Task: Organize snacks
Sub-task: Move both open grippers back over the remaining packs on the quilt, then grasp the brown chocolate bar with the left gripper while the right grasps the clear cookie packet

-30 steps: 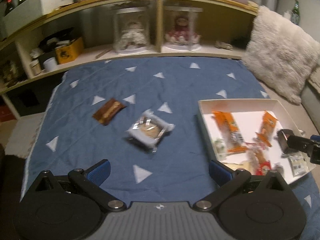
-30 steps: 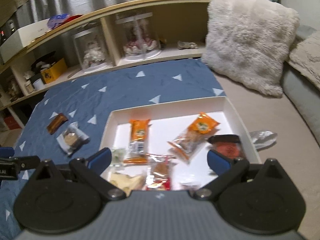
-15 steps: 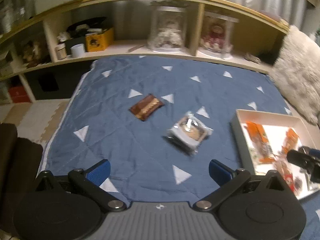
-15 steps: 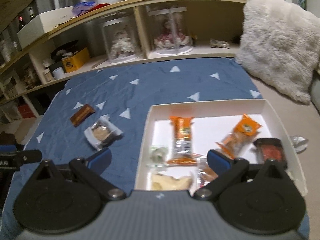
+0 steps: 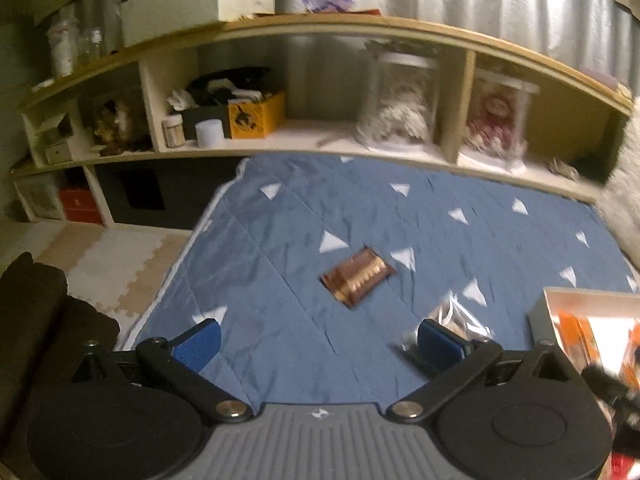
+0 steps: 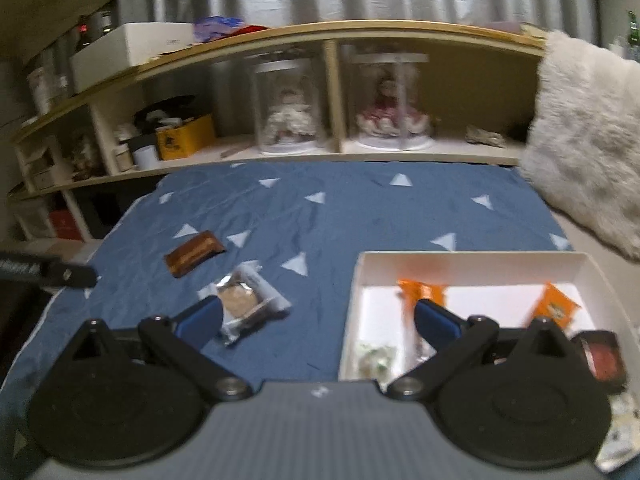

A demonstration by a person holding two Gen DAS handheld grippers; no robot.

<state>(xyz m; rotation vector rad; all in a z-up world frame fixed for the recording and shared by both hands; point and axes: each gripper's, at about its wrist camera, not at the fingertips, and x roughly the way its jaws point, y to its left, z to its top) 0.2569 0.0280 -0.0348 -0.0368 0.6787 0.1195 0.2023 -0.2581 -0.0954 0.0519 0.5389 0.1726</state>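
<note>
A brown snack packet (image 5: 357, 277) lies on the blue quilt (image 5: 280, 320), ahead of my open, empty left gripper (image 5: 320, 342). A clear-wrapped cookie (image 5: 456, 318) lies beside its right finger. In the right wrist view the brown packet (image 6: 194, 253) and the cookie (image 6: 248, 300) lie left of a white tray (image 6: 472, 258) that holds orange packets (image 6: 424, 292) and other snacks. My right gripper (image 6: 318, 318) is open and empty, above the tray's left edge; its left finger is next to the cookie.
A wooden shelf unit (image 6: 332, 148) with doll jars, a yellow box and cups runs along the back. A furry pillow (image 6: 588, 136) leans at the right. The floor mat (image 5: 100, 256) lies left of the quilt. The left gripper's tip (image 6: 48, 270) shows at the left edge.
Both grippers have swung left. The tray has slid to the right edge of the left wrist view. The brown packet and cookie now sit closer to both grippers.
</note>
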